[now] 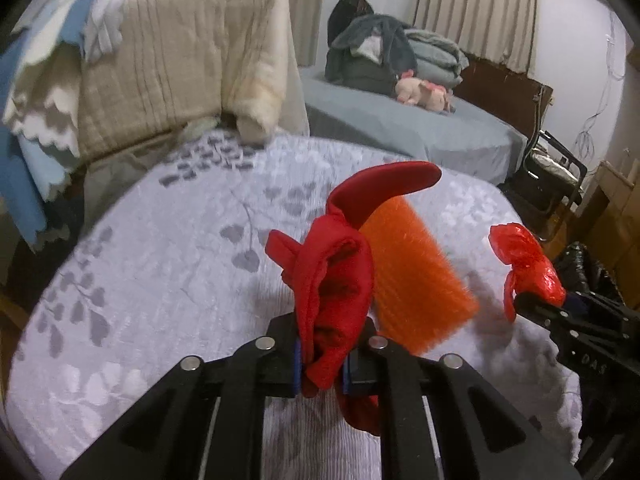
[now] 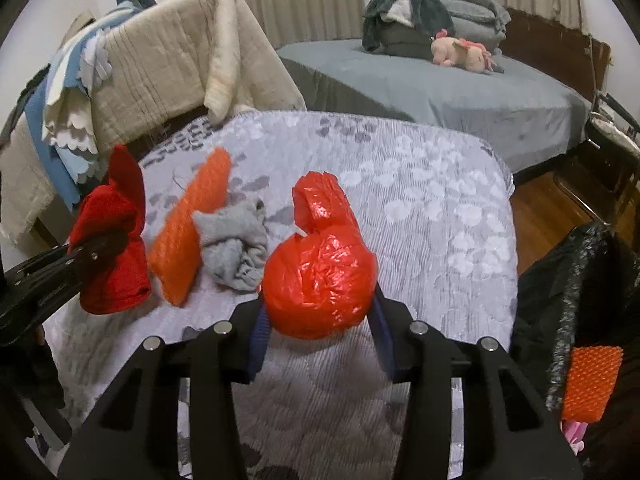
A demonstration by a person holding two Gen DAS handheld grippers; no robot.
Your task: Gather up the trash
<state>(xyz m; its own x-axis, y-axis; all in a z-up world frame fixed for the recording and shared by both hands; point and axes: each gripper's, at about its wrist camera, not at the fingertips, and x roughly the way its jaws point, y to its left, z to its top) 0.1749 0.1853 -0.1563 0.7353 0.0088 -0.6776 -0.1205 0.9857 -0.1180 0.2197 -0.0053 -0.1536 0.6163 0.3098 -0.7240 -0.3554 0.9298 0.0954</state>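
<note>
My left gripper (image 1: 322, 368) is shut on a crumpled red cloth (image 1: 332, 280), which hangs a little above the floral tablecloth (image 1: 160, 260). The right wrist view shows that gripper (image 2: 100, 248) at the left with the red cloth (image 2: 112, 240) in it. My right gripper (image 2: 320, 320) is shut on a balled red plastic bag (image 2: 320, 280), lifted off the tablecloth (image 2: 420, 200). From the left wrist, the right gripper (image 1: 536, 304) and the red bag (image 1: 524, 264) show at the right. An orange foam-net sleeve (image 2: 188, 232) and a grey rag (image 2: 236, 244) lie between them.
A black trash bag (image 2: 576, 300) stands off the table's right edge with an orange net piece (image 2: 592, 380) on it. A chair draped in a beige quilt (image 1: 180, 60) stands behind the table. A grey bed (image 2: 440, 88) with a plush toy lies beyond.
</note>
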